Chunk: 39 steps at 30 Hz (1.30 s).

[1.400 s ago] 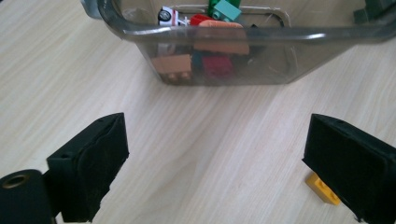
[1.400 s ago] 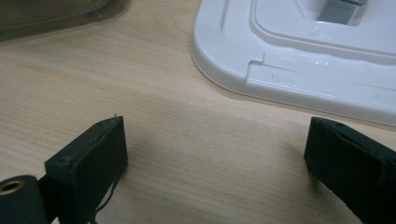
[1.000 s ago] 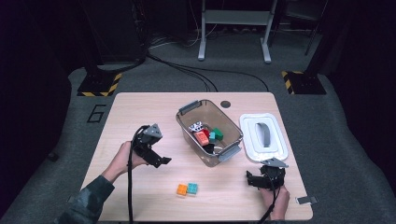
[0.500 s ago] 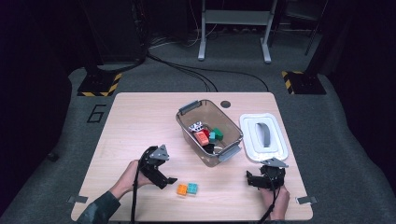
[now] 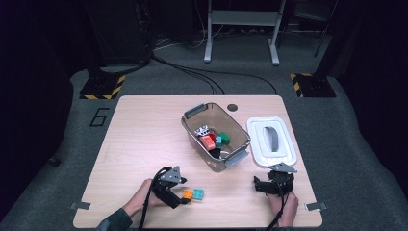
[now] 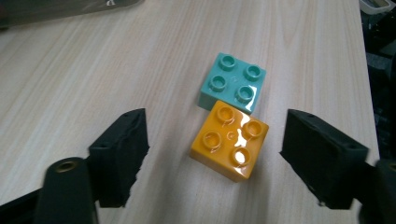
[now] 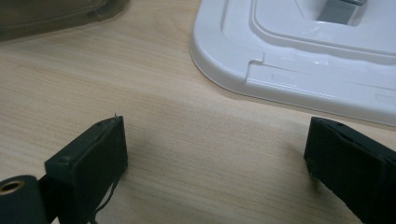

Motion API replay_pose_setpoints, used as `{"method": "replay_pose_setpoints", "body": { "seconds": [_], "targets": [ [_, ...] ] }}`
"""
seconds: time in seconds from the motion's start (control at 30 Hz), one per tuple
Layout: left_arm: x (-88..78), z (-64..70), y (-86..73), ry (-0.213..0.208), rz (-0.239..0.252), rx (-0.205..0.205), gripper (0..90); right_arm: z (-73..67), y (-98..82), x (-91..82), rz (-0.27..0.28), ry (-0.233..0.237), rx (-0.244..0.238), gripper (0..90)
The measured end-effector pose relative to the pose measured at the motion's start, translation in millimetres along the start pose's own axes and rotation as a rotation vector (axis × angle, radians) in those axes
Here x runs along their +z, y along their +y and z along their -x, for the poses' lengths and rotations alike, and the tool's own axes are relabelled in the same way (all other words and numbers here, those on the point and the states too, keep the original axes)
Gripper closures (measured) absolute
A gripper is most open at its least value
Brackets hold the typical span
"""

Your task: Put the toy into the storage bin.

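Reading the scene for writing, the one legible mark is a large dark numeral "6" on the grey floor mat just off the table's far left corner; the bricks carry no readable lettering.

On the light wooden table stands a clear plastic storage bin with grey handles, with small red, green and white pieces inside it. Just to its right lies a white plastic lid with a grey handle, flat on the table. Nothing stands between the left gripper and the bricks.

A glossy orange four-stud plastic brick sits studs-up on the table near its front edge, one corner touching a teal four-stud plastic brick that lies just beyond it. The left gripper is low over the table with the orange brick between its two black jaws. The jaws have just been closing, yet a gap of bare wood shows on each side of the brick, so the pads do not press on it.

The right gripper rests near the table's front right, its jaws wide apart over bare wood, just short of the white lid's rim.
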<state>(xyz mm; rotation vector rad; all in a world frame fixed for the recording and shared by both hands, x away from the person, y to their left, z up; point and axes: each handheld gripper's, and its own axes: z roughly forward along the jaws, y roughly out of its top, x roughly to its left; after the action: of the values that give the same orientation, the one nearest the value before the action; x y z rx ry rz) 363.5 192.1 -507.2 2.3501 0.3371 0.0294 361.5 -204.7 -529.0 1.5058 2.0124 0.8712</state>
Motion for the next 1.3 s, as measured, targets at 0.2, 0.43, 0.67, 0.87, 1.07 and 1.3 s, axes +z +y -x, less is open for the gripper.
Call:
{"method": "replay_pose_setpoints", "body": {
  "seconds": [0.2,0.43,0.67,0.87,1.07,1.3],
  "targets": [
    [3.6,6.1,-8.9,0.009,0.011,0.019,39.3,-0.1,0.0,0.0,0.0,0.0,0.001,5.0],
    [4.0,10.9,-16.4,0.043,0.035,0.044,52.0,-0.1,0.0,0.1,0.0,-0.002,0.001,5.0],
    [4.2,12.1,-18.5,0.043,0.057,0.041,58.8,-0.1,0.0,0.1,0.0,-0.002,0.001,5.0],
    [0.6,12.9,-19.0,0.046,0.06,0.031,59.0,-0.2,0.0,0.0,0.0,-0.002,0.002,5.0],
    [-17.9,3.5,-22.2,0.077,0.08,-0.018,59.0,-0.2,0.1,0.0,0.0,-0.003,0.002,5.0],
    [-38.0,-12.2,-21.9,0.122,0.082,-0.061,59.1,-0.2,0.1,0.1,-0.001,-0.003,0.002,5.0]
  ]
}}
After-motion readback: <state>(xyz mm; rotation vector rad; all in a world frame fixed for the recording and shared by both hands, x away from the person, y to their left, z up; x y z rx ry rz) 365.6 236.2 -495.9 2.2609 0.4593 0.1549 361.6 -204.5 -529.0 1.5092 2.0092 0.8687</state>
